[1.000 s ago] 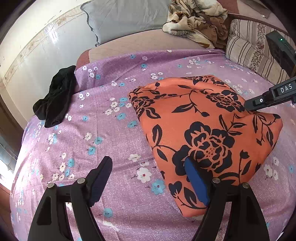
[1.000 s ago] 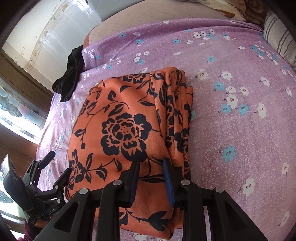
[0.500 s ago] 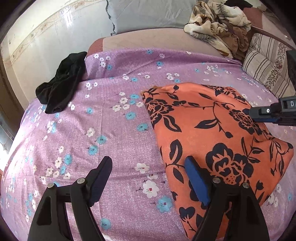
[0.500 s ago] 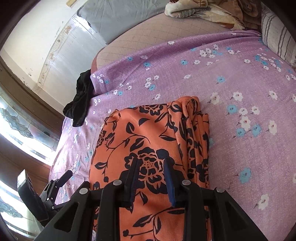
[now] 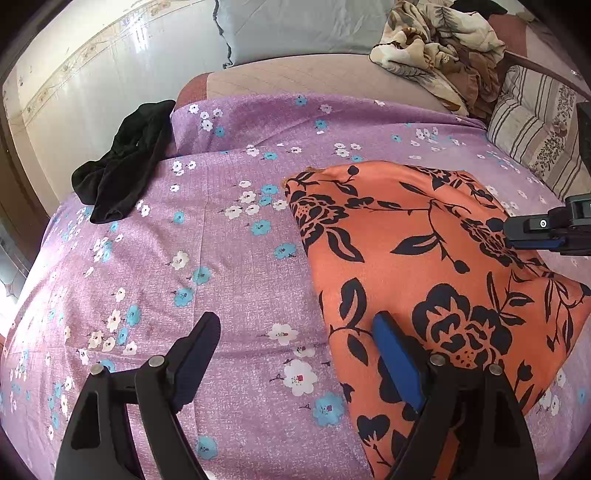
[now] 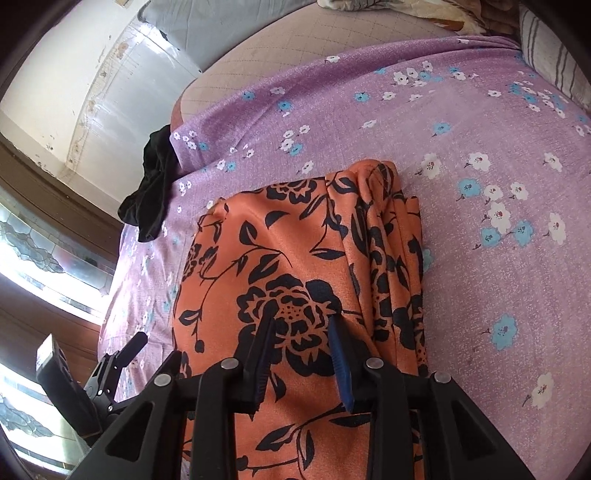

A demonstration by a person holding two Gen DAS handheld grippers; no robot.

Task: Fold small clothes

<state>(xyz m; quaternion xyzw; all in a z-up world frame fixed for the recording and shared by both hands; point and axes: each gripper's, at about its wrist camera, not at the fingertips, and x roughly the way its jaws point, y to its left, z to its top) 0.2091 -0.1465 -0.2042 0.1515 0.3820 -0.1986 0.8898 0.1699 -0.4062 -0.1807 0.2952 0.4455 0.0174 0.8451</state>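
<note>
A folded orange garment with black flowers point(image 5: 424, 258) lies flat on the purple flowered sheet point(image 5: 221, 258). My left gripper point(image 5: 295, 321) stands open and wide at the garment's near left edge, one finger over the cloth, the other over bare sheet, nothing pinched. In the right wrist view the garment point(image 6: 295, 258) shows bunched folds along its right side. My right gripper point(image 6: 301, 314) hovers over its big flower with the jaws a narrow gap apart and the cloth flat beneath. The right gripper's tip point(image 5: 517, 230) shows over the garment's far right part. The left gripper point(image 6: 122, 350) appears low left.
A crumpled black garment point(image 5: 122, 173) lies at the bed's far left edge by the wall. At the head of the bed are a grey pillow point(image 5: 295, 29), a rumpled beige blanket point(image 5: 436, 48) and a striped pillow point(image 5: 535, 136). A window point(image 6: 29, 251) is to the left.
The left gripper has slid left, so only its right finger overlaps the garment, and its view has rolled. The right gripper has drawn back along the cloth; the garment has not moved.
</note>
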